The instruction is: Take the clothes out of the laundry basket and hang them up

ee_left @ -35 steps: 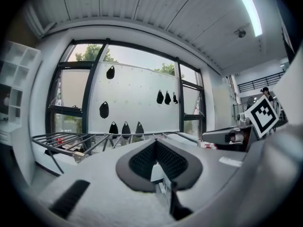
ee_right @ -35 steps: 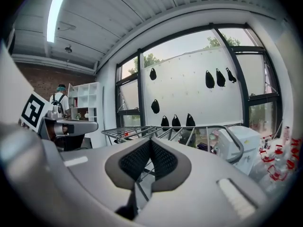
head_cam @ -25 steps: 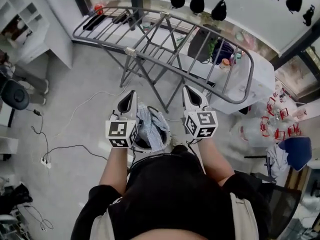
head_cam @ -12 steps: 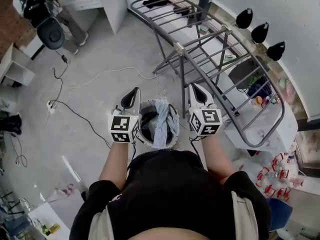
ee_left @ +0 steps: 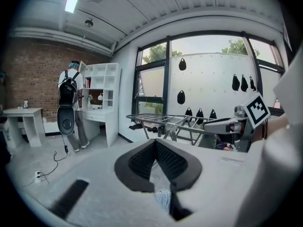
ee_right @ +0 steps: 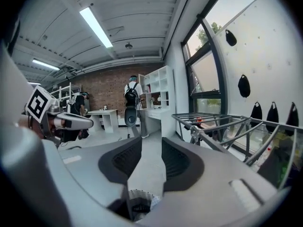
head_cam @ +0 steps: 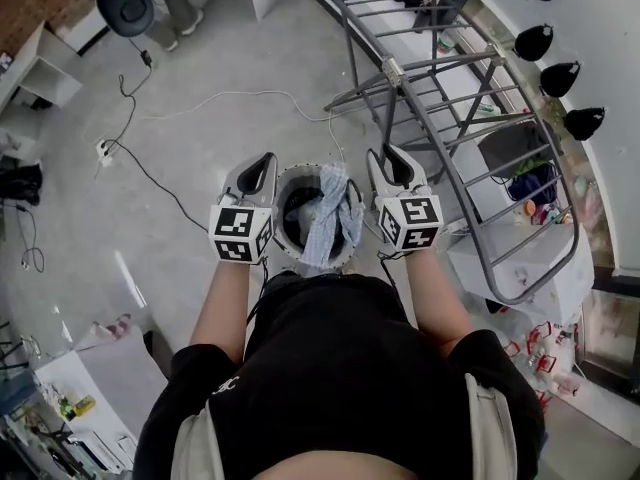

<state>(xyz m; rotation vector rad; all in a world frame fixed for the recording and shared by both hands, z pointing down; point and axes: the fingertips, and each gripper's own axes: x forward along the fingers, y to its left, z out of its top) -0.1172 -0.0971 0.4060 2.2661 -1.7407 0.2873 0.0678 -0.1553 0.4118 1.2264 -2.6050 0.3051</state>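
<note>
A round dark laundry basket point(head_cam: 290, 236) stands on the floor right in front of me, between my two grippers. A blue-and-white checked cloth point(head_cam: 328, 223) hangs over its right rim, with darker clothes inside. My left gripper point(head_cam: 264, 160) hovers over the basket's left edge, shut and holding nothing. My right gripper point(head_cam: 386, 156) hovers by the basket's right edge, its jaws opening, with nothing between them. The grey drying rack point(head_cam: 440, 88) stands unfolded to the upper right, just beyond the right gripper. In the right gripper view the basket rim point(ee_right: 137, 196) shows below the jaws.
A person with a backpack point(ee_left: 68, 96) stands by a white desk and shelf at the far wall. Cables point(head_cam: 150, 173) and a power strip point(head_cam: 100, 149) lie on the floor to the left. A white cabinet point(head_cam: 490, 258) sits under the rack's near end.
The head view has swung left and down, so the basket now lies centred between the grippers and the rack has slid to the upper right. The right gripper's jaws have parted.
</note>
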